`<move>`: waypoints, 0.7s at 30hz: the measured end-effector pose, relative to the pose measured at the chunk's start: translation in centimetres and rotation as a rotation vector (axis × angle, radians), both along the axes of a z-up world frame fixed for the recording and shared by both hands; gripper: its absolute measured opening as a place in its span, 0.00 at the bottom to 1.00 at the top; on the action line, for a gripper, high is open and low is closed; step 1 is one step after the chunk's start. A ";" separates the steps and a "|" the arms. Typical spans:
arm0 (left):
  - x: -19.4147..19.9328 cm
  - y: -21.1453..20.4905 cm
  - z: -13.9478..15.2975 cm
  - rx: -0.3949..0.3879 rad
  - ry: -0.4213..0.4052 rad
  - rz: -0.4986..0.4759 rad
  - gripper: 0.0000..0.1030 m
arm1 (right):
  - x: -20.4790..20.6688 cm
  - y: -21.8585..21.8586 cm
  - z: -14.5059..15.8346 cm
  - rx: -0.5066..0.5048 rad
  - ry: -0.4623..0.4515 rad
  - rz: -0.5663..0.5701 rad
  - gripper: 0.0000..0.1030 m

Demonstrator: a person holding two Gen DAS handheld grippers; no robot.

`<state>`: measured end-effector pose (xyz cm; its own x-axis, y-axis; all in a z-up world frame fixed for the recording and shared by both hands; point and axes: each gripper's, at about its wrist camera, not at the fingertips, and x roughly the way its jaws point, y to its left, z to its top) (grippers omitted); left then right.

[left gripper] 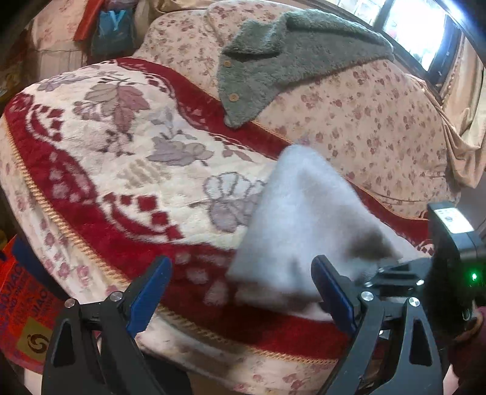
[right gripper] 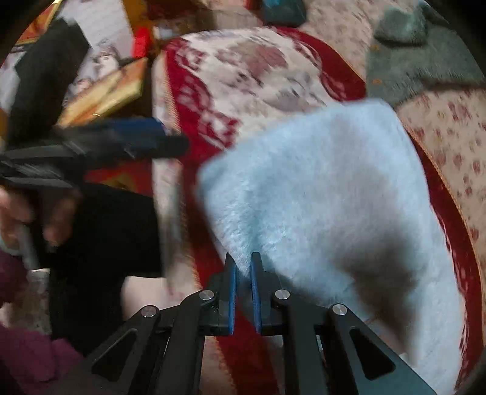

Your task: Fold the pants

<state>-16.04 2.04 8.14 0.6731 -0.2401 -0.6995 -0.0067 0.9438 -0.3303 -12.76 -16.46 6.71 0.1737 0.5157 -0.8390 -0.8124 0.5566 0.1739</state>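
Note:
The pants (left gripper: 297, 218) are white and fluffy, lying bunched on a red and cream flowered blanket (left gripper: 121, 152). My left gripper (left gripper: 243, 285) stands open just in front of their near edge, with the right blue finger (left gripper: 332, 291) against the fabric and the left one over the blanket. In the right wrist view the pants (right gripper: 319, 182) fill the middle and right. My right gripper (right gripper: 243, 261) is shut, its blue pads pinching the near left edge of the pants. The left gripper (right gripper: 136, 136) shows blurred at the left.
A green fluffy garment with buttons (left gripper: 288, 60) lies on the pink flowered cover (left gripper: 379, 121) behind the blanket. A bright window (left gripper: 419, 27) is at the upper right. A red bag (left gripper: 18, 297) sits low left. A hand (right gripper: 18, 212) and a maroon sleeve (right gripper: 27, 349) are at the left.

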 end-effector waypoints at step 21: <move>4.6 -6.9 -4.2 0.233 0.097 -0.093 0.92 | 8.0 -10.0 -0.1 0.218 0.043 -0.423 0.09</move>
